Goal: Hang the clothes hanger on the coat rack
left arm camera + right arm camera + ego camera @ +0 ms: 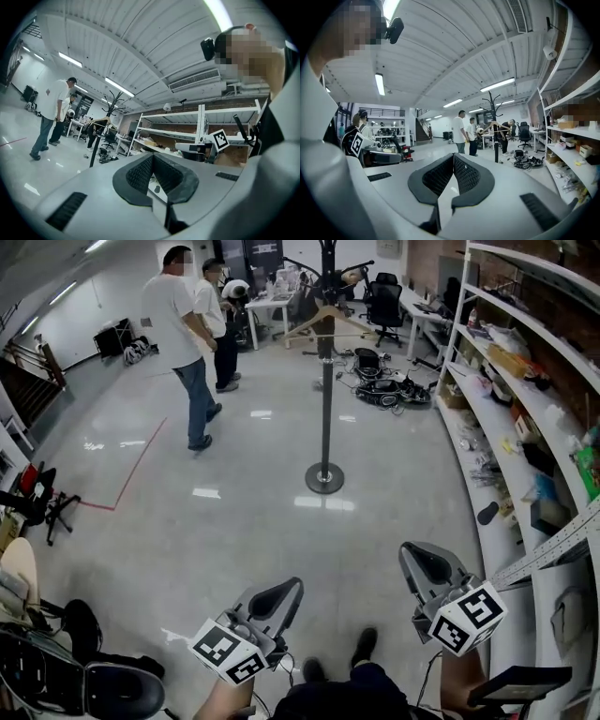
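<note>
A black coat rack (325,399) stands on a round base in the middle of the floor, well ahead of me. A wooden clothes hanger (324,319) hangs from it near the top. The same rack (495,140) and hanger (497,125) show far off in the right gripper view, and the rack (97,145) shows small in the left gripper view. My left gripper (284,593) and right gripper (424,564) are low in the head view, both pointing toward the rack. Each is shut with nothing between its pads, as seen up close on the left gripper (152,157) and the right gripper (453,157).
Two people (183,343) stand at the back left. White shelving (525,418) full of items runs along the right. Cables and black gear (384,390) lie on the floor beyond the rack, with office chairs (383,304) and desks behind. A red tape line (131,470) marks the floor.
</note>
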Available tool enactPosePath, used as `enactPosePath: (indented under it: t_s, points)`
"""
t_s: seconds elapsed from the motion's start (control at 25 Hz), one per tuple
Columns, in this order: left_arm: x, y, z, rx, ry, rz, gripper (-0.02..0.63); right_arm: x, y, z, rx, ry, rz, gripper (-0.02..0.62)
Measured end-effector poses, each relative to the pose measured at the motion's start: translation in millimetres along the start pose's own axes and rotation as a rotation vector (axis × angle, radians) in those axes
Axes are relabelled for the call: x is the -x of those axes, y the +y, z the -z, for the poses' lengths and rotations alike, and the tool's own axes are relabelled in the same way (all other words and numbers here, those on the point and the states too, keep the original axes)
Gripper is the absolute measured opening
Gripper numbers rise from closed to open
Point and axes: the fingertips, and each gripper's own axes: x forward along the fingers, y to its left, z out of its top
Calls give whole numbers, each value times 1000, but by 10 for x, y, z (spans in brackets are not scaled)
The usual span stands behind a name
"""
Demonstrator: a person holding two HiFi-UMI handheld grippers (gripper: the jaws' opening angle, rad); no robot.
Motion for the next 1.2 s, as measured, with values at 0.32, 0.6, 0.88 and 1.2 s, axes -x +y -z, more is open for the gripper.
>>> enactPosePath:
  t_s: [0.32,0.6,0.88,1.2]
  points:
    - [361,-508,-33,-29,-14,18,0,561,396,-85,27,-35,-12,6]
    - [512,-1366,172,-42,-5,-1,0,1484,513,76,19,-41,-20,6]
    - [662,-2083,419,-36,29,-28,0,2267,508,266,-19,-34,-6,6]
    - [1001,-2298,248,-74,12,-40,0,2451,821,82,3,-71,-8,6]
